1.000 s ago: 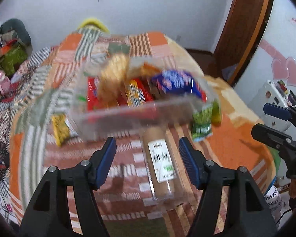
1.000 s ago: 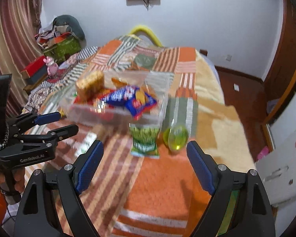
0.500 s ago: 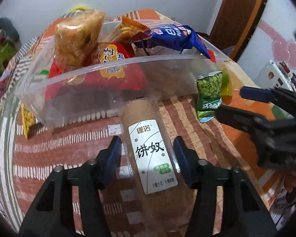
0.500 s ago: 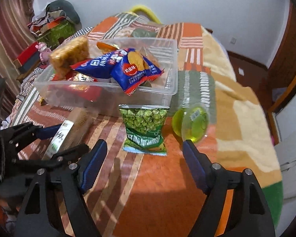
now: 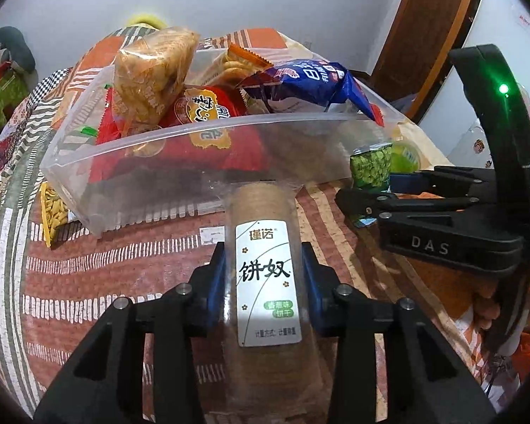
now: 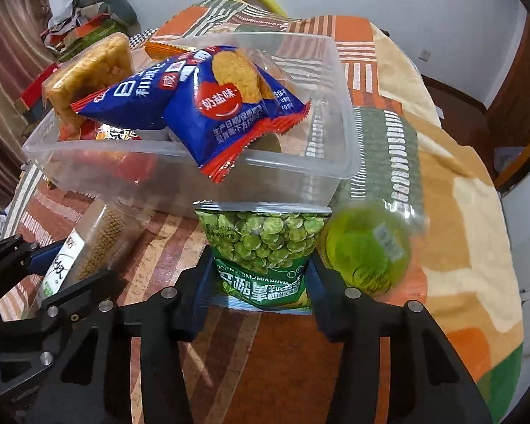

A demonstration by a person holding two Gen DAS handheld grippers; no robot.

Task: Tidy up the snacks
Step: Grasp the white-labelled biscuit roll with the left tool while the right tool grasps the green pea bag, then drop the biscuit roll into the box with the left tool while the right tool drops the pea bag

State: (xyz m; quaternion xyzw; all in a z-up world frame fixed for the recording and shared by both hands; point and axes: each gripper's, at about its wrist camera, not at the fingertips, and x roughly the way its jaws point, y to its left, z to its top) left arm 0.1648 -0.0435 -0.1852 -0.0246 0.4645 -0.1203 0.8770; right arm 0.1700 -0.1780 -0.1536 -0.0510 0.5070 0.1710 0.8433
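My left gripper [image 5: 264, 275] is closing on a brown biscuit tube [image 5: 265, 219] with a white label, which lies on the striped bedspread, and its blue pads touch both sides. My right gripper [image 6: 259, 275] is closing on a green pea bag [image 6: 261, 243], pads pressing the bag's lower edges. Just behind both stands a clear plastic bin [image 5: 194, 176] piled with snack packs, a blue one [image 6: 208, 106] on top. In the left wrist view the right gripper [image 5: 365, 190] sits at the right by the pea bag [image 5: 371, 169].
A green jelly cup [image 6: 367, 247] lies right of the pea bag. A yellow snack bag [image 5: 53, 212] pokes out by the bin's left corner. The bedspread [image 6: 459, 212] falls away at the right. Clutter is piled at the far left, and a wooden door [image 5: 424, 35] stands right.
Both grippers came down toward the bed and narrowed from wide open. The left now grips the biscuit tube and the right the pea bag. The bin looms closer.
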